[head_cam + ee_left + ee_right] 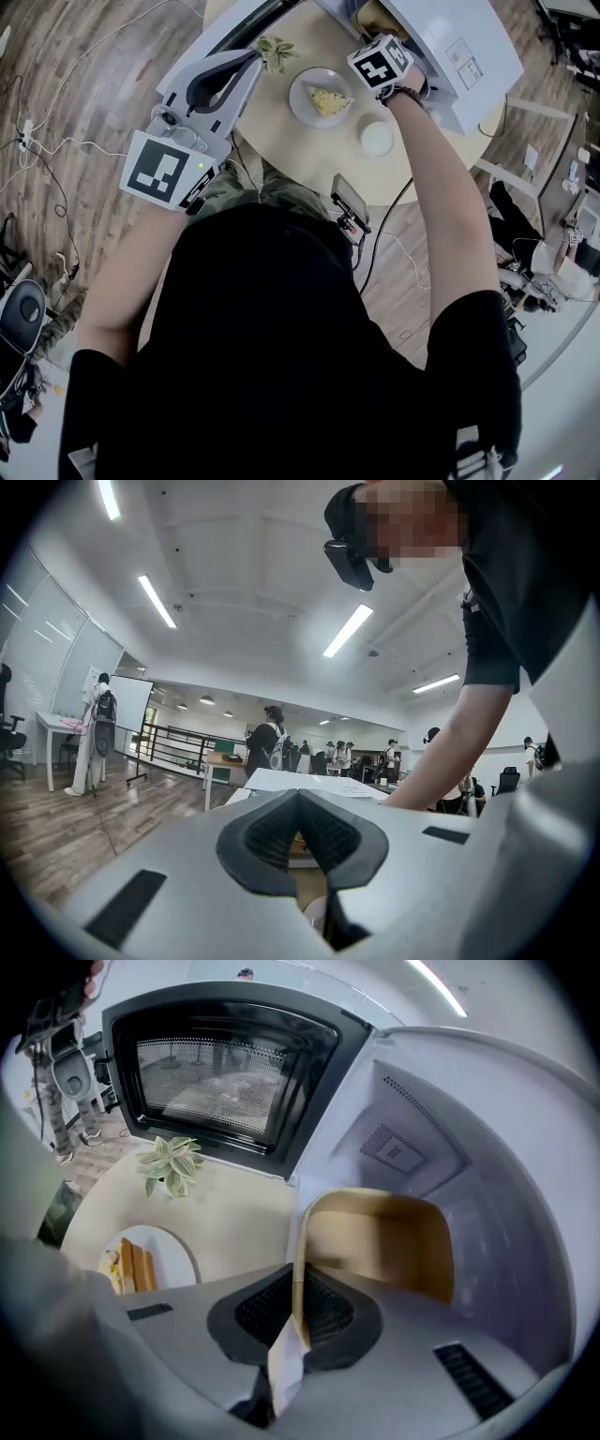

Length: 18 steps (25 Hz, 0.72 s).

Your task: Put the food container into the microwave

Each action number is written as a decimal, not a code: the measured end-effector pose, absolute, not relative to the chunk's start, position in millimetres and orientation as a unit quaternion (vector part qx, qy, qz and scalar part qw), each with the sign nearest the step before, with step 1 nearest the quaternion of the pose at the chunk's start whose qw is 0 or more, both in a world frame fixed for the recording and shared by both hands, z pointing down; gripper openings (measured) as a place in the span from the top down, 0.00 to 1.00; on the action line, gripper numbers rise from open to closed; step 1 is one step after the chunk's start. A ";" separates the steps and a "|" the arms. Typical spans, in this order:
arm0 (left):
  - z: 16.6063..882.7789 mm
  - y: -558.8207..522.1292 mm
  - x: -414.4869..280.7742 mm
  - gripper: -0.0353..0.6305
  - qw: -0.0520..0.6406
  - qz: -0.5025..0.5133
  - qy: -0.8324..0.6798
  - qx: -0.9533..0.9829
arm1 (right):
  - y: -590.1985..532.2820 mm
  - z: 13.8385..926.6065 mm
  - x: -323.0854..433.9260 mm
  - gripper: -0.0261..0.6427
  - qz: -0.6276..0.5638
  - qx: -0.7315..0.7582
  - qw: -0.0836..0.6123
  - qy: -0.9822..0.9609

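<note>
right gripper [296,1321] jaws pinch thin rim of food container [384,1232] inside microwave [469,1119]; left gripper [300,832] jaws clenched, empty; one-sided rim hold could let it tilt, spill

The floor [75,84] is brown wood, and thin wires [70,143] lie on it. A round, pale table [300,150] stands there. The ceiling [244,564] is white, with long bright lights [349,632]. Far off there is a white board [131,705] on a stand, a dark railing [178,750], a white desk [56,726] by the left wall, and some people [267,742] standing.
</note>
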<state>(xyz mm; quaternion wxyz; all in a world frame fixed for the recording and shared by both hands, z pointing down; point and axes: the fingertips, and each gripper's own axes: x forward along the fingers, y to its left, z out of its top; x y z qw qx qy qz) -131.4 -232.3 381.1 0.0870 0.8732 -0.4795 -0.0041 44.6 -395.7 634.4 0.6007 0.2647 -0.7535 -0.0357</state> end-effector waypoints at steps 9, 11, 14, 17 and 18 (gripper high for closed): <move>385.4 -231.4 -128.3 0.92 0.095 0.002 -0.480 0.872 | -418.6 642.8 59.7 0.91 -0.041 0.297 0.611 -0.733; 385.4 -232.0 -128.3 0.92 0.093 0.002 -0.481 0.872 | -420.8 644.5 60.8 0.91 -0.041 0.298 0.611 -0.732; 385.3 -232.2 -129.4 0.92 0.090 0.003 -0.481 0.872 | -421.7 646.4 60.3 0.90 -0.041 0.296 0.612 -0.732; 385.4 -232.5 -129.7 0.92 0.092 0.003 -0.482 0.871 | -426.5 646.4 63.6 0.89 -0.049 0.307 0.614 -0.726; 385.4 -232.6 -129.6 0.92 0.093 0.002 -0.482 0.871 | -428.4 646.7 65.3 0.89 -0.050 0.311 0.615 -0.723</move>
